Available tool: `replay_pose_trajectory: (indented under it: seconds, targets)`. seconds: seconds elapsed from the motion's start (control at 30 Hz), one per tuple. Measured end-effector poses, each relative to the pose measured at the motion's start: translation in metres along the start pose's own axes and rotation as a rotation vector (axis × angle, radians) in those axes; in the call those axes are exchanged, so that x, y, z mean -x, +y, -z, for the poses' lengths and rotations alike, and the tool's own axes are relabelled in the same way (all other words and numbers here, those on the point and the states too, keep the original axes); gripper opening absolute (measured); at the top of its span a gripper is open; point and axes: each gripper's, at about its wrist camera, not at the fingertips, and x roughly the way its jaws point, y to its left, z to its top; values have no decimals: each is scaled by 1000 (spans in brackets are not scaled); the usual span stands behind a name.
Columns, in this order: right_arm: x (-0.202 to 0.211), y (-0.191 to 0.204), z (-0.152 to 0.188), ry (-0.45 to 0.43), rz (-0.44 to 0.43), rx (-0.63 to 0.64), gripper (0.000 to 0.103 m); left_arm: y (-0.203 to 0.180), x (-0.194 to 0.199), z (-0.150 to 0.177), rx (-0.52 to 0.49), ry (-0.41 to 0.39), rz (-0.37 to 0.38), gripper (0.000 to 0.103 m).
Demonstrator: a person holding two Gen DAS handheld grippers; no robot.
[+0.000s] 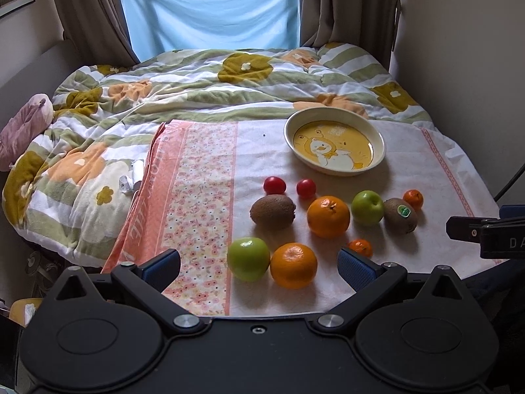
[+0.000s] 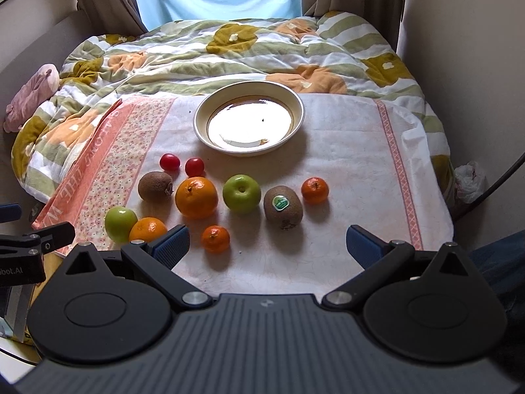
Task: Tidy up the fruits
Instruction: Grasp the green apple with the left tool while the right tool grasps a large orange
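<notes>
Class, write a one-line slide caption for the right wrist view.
Open right gripper hovers before ten loose fruits on a towel, the plate beyond them empty.

**Camera setup: both wrist views high, near edge, facing far**

Left wrist: looks down and far-ward from the near-left, plate (image 1: 334, 141) sits right of centre. Right wrist: same heading, further right, plate (image 2: 248, 122) near centre. Both are close over the cloth (image 1: 410, 177), sharing fruit cluster, plate, duvet (image 2: 203, 55), window.
</notes>
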Motion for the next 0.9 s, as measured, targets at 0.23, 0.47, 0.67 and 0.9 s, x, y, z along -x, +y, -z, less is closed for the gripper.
replay_pose_trajectory:
  seconds: [0.23,0.47,0.67,0.9]
  targets:
    - [-38,43,7,65,-17,-66,103,39,-47,6,-57,60,56,98]
    - [-79,85,14,125,13,-78,103,60,-92,-1,-69,114,168,96]
    - [-104,106,25,175,41,-61,103,63,-129,-8,-107,172,247,93]
    - [-124,118,37,236,37,-56,103,66,-160,-10,-119,243,337,90]
